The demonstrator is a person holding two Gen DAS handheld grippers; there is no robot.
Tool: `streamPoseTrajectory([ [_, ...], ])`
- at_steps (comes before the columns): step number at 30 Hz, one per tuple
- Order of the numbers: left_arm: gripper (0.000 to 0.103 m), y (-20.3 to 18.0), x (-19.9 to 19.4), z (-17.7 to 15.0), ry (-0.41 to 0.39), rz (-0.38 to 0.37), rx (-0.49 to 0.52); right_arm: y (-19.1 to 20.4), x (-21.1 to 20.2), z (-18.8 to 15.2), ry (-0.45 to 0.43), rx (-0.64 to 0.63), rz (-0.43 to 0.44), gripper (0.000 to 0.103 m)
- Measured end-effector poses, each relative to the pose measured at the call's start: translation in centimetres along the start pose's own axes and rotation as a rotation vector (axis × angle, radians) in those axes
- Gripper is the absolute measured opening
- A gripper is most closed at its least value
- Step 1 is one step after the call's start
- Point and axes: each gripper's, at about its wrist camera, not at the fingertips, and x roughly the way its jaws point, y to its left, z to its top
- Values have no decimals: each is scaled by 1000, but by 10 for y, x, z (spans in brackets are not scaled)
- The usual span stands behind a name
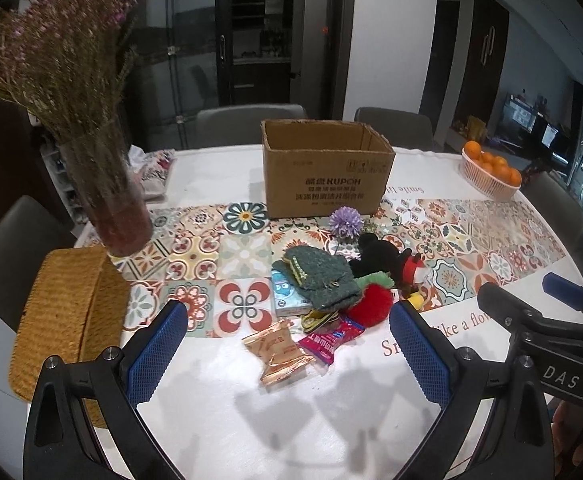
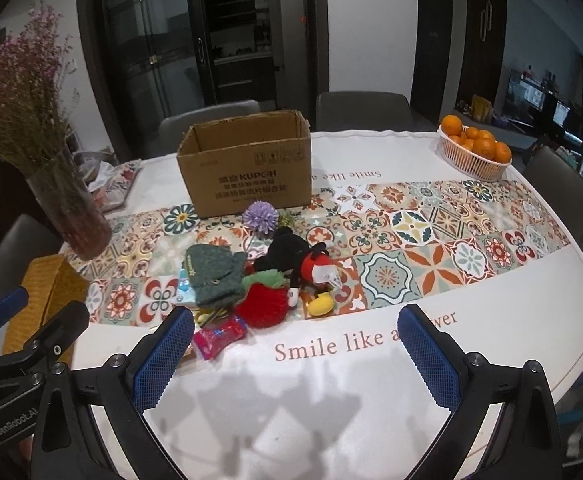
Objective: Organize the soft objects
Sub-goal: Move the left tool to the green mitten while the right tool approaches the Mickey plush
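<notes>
Both grippers hung above the near edge of the counter (image 2: 371,420), and neither had anything in its grasp. The left gripper (image 1: 287,344) stood with its blue pads spread wide apart, released, over a gold snack packet (image 1: 281,354) and a pink wrapper (image 1: 331,338). The right gripper (image 2: 295,350) was likewise spread wide and bare, above the printed words on the white cloth.

The soft things lay heaped together on the patterned tile runner (image 2: 431,264), just beyond the grippers. A green knitted mitten (image 1: 319,280) rested on top of a pale blue pack (image 1: 285,300). Just beside it sat a red fluffy strawberry plush (image 2: 261,306) with a green top, touching a Mickey Mouse plush (image 2: 295,260) that lay on its side, one yellow shoe toward the camera. A purple artificial flower (image 2: 260,217) lay behind them, close against the open cardboard box (image 2: 247,168), which stood upright farther back.

To the left stood a glass vase of dried flowers (image 1: 103,200) and a woven yellow basket (image 1: 67,316). At the far right, well apart from the heap, sat a white basket of oranges (image 2: 473,154).
</notes>
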Motion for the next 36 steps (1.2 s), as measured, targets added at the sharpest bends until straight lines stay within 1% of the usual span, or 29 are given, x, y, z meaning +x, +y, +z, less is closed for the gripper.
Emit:
streamPoseTrajectory([
  [3, 103, -5, 15, 5, 22, -2, -13, -3, 15, 7, 24, -5, 5, 103],
  [5, 103, -9, 26, 7, 35, 13, -27, -8, 26, 11, 39, -8, 17, 103],
  [15, 103, -31, 78, 10, 111, 56, -99, -29, 90, 29, 117, -64, 95, 101],
  [19, 101, -39, 99, 11, 142, 59, -123, -40, 116, 32, 156, -68, 121, 99],
  [24, 100, -45, 129, 11, 186, 72, -144, -48, 147, 33, 204, -58, 150, 93],
  [28, 99, -47, 151, 14, 216, 80, -162, -52, 169, 33, 231, -57, 174, 92],
  [30, 98, -46, 165, 16, 241, 79, -173, -53, 178, 34, 240, -50, 180, 88],
  [36, 97, -44, 199, 15, 306, 102, -185, -57, 212, 33, 285, -19, 186, 83],
])
